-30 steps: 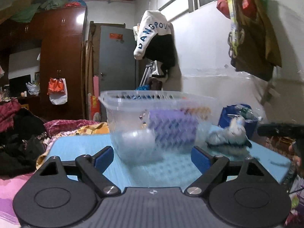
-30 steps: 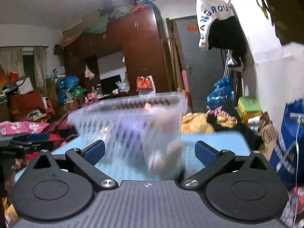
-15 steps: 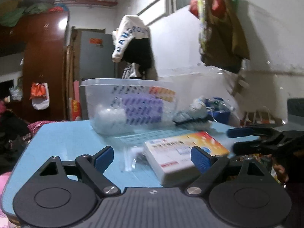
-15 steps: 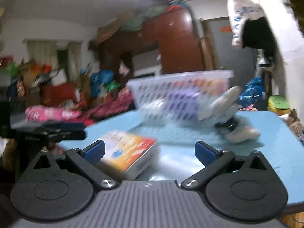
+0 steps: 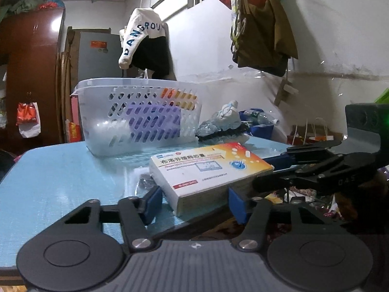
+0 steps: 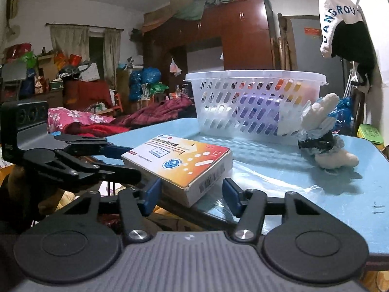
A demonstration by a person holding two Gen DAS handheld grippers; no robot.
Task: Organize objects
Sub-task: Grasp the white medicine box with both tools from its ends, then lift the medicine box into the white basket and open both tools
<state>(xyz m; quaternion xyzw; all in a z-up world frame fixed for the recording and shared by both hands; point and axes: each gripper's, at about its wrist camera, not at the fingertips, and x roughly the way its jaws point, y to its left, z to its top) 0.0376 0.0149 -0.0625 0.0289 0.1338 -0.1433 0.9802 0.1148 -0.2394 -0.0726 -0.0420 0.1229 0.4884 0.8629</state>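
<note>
A white-and-orange medicine box [image 5: 206, 168] lies at the near corner of the blue table [image 5: 60, 182]. My left gripper [image 5: 195, 204] is open with the box's near end between its fingers. My right gripper [image 6: 190, 194] is open too, its fingers on either side of the same box [image 6: 180, 163], approaching from the other side. Each gripper shows in the other's view, the right one [image 5: 279, 170] and the left one [image 6: 121, 158]. A white perforated basket [image 5: 141, 114] holds a purple item and other things. A small plush toy [image 6: 323, 136] lies beside the basket.
The table's front edge runs just under both grippers. Clothes hang on the wall [image 5: 262, 24] behind the table. A cluttered bed [image 6: 97, 121] and wardrobe [image 6: 243, 41] stand beyond it. A clear plastic sheet [image 6: 279, 177] lies on the table.
Both grippers have pulled back from the basket and swung to the medicine box, which now lies between the fingers of each. Both stay open.
</note>
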